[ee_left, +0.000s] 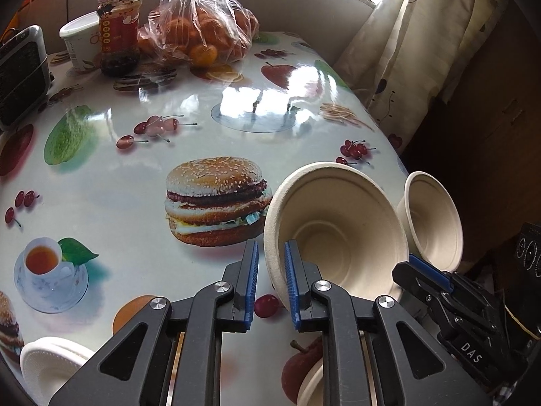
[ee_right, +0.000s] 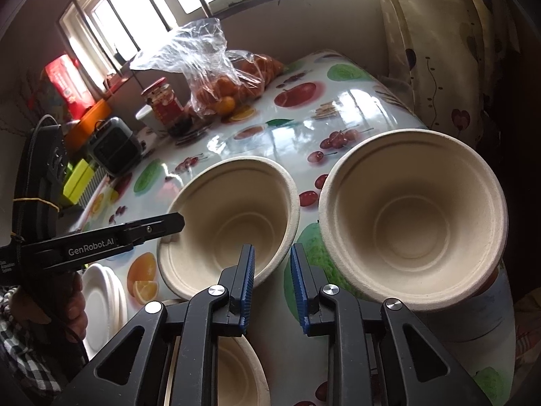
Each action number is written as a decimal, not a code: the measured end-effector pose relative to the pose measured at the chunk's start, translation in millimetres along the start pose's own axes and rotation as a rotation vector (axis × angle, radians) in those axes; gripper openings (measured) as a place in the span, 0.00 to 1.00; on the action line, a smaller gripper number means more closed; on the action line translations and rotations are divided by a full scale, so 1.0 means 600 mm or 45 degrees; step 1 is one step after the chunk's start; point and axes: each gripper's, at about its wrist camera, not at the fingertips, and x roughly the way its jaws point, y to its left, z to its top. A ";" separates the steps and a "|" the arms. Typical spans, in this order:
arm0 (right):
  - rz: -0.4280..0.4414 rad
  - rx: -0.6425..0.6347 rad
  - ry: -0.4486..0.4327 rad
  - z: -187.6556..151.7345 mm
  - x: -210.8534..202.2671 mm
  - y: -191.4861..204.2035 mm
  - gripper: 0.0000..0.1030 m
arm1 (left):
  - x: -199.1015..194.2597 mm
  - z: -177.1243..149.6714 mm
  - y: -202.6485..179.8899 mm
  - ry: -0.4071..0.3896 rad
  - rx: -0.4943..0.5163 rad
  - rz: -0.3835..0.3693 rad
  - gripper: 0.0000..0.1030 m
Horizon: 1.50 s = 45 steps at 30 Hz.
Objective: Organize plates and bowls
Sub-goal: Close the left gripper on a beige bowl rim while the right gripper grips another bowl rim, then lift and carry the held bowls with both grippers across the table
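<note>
Left wrist view: the left gripper (ee_left: 271, 264) straddles the near rim of a tilted pulp bowl (ee_left: 338, 230), seemingly pinching it; the right gripper (ee_right: 272, 264) hangs parted and empty between that bowl and a second bowl (ee_right: 412, 216) on the fruit-print tablecloth (ee_left: 135, 169).

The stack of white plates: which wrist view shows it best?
The right wrist view: the stack of white plates shows its layered rims beside the left gripper. The left wrist view catches only a cropped edge at the lower left corner.
</note>
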 end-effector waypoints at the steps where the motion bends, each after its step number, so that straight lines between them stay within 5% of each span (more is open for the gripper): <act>1: -0.004 0.004 0.001 0.000 0.000 -0.001 0.21 | 0.001 0.000 0.000 0.001 0.001 0.000 0.15; 45: -0.004 -0.019 -0.082 0.003 -0.043 0.013 0.19 | -0.059 -0.015 -0.024 -0.109 0.047 -0.020 0.11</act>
